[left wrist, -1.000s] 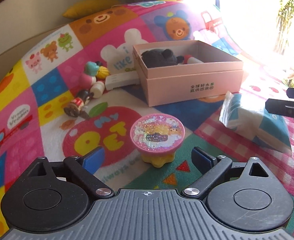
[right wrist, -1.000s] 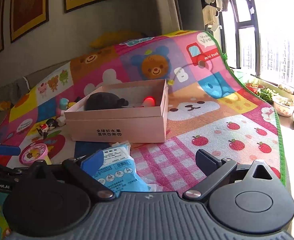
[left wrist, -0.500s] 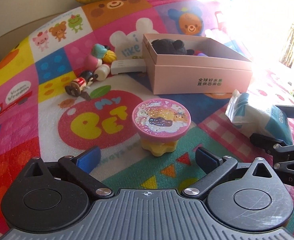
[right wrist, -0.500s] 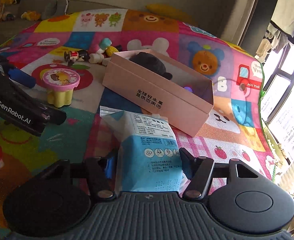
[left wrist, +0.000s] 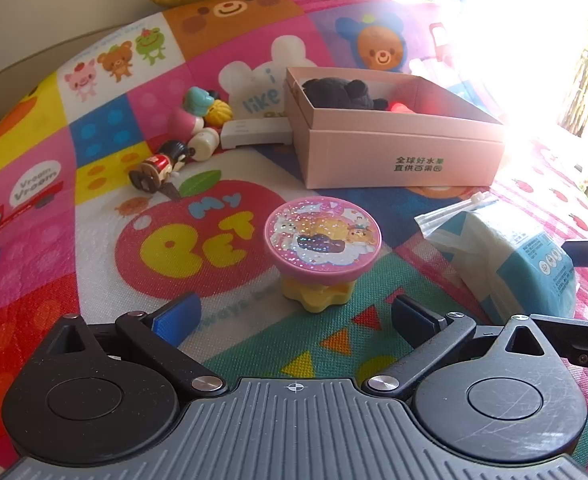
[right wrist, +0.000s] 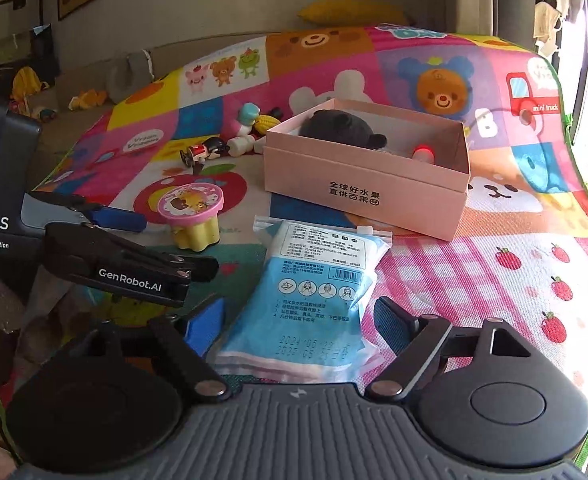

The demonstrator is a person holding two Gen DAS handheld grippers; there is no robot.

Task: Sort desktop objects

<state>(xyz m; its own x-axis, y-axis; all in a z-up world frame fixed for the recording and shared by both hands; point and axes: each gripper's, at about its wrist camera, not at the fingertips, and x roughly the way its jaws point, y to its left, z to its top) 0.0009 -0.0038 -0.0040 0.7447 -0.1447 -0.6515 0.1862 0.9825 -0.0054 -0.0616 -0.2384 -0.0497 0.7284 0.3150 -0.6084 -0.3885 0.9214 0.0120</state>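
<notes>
A pink-lidded yellow toy (left wrist: 322, 248) stands on the play mat just ahead of my open left gripper (left wrist: 294, 316); it also shows in the right wrist view (right wrist: 193, 216). A blue packet of masks (right wrist: 314, 292) lies between the open fingers of my right gripper (right wrist: 300, 324); it also shows in the left wrist view (left wrist: 510, 256). A pink box (left wrist: 398, 152) holds a black plush (left wrist: 342, 94) and a red-glowing item (right wrist: 424, 150).
Small figures and toys (left wrist: 181, 136) and a white flat item (left wrist: 253, 134) lie left of the box. The left gripper's body (right wrist: 125, 268) sits close to the left of the packet. The colourful play mat (left wrist: 93, 220) covers the whole surface.
The right gripper swung down over the packet, which now lies between its fingers, and opened wider than half a second ago. The left gripper moved slightly closer to the pink-lidded toy.
</notes>
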